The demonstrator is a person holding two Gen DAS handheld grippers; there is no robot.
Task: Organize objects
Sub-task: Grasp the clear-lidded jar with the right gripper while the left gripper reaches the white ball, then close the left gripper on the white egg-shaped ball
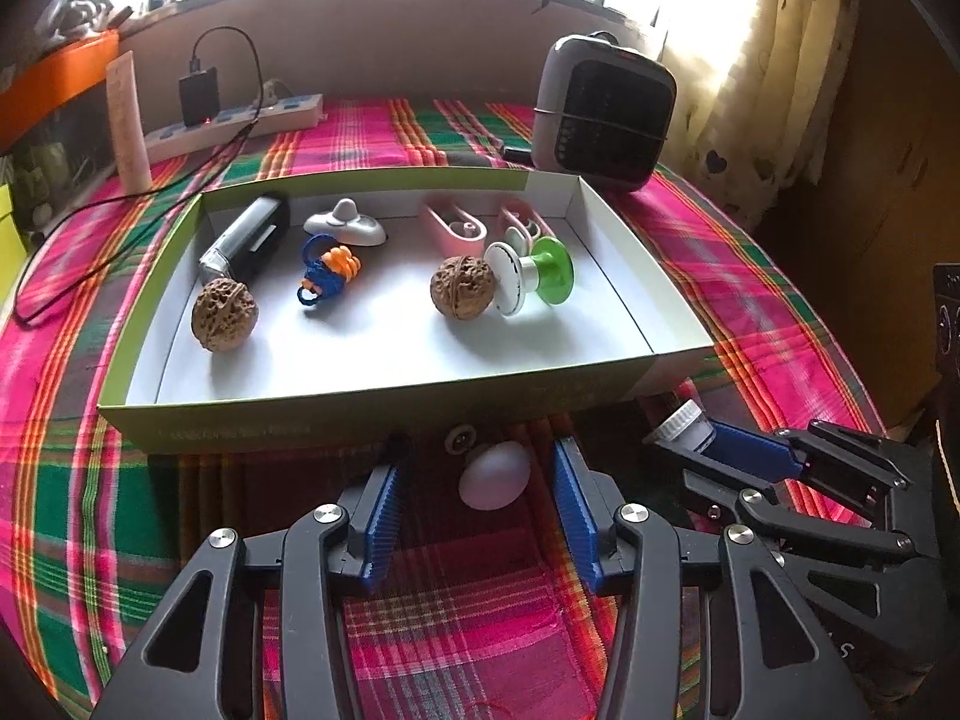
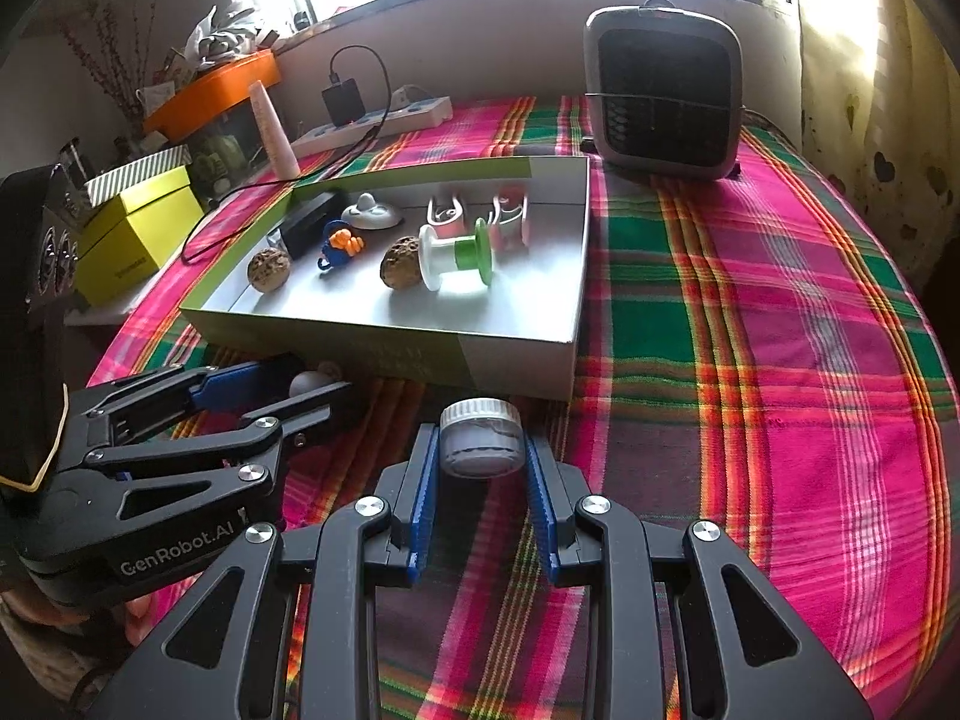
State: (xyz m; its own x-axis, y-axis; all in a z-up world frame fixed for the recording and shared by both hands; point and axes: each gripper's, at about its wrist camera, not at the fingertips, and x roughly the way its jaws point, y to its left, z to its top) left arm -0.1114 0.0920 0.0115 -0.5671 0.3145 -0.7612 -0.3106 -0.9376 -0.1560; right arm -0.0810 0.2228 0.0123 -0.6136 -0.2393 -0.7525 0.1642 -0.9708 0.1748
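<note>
A white egg-shaped object [image 1: 495,474] lies on the plaid cloth just before the shallow green-and-white box [image 1: 384,405]. My left gripper [image 1: 480,445] is open around it, with a gap on each side of its blue pads. My right gripper [image 2: 480,435] is shut on a small jar [image 2: 480,444] with a white ribbed lid, held near the box's front corner [image 2: 516,372]. The left gripper [image 2: 312,381] also shows in the right wrist view. Inside the box lie two walnuts [image 1: 225,315] [image 1: 462,287], a green-and-white spool [image 1: 528,276], a blue-and-orange cord toy [image 1: 327,270], pink clips [image 1: 456,222] and a black-and-silver device [image 1: 249,240].
A small round metal piece [image 1: 460,438] sits behind the egg against the box. A grey fan heater [image 2: 663,96] stands at the back right. A power strip [image 1: 234,123] with a charger and cable, and an upright tube [image 1: 128,123], are at the back left. A yellow box [image 2: 135,234] is off the table's left.
</note>
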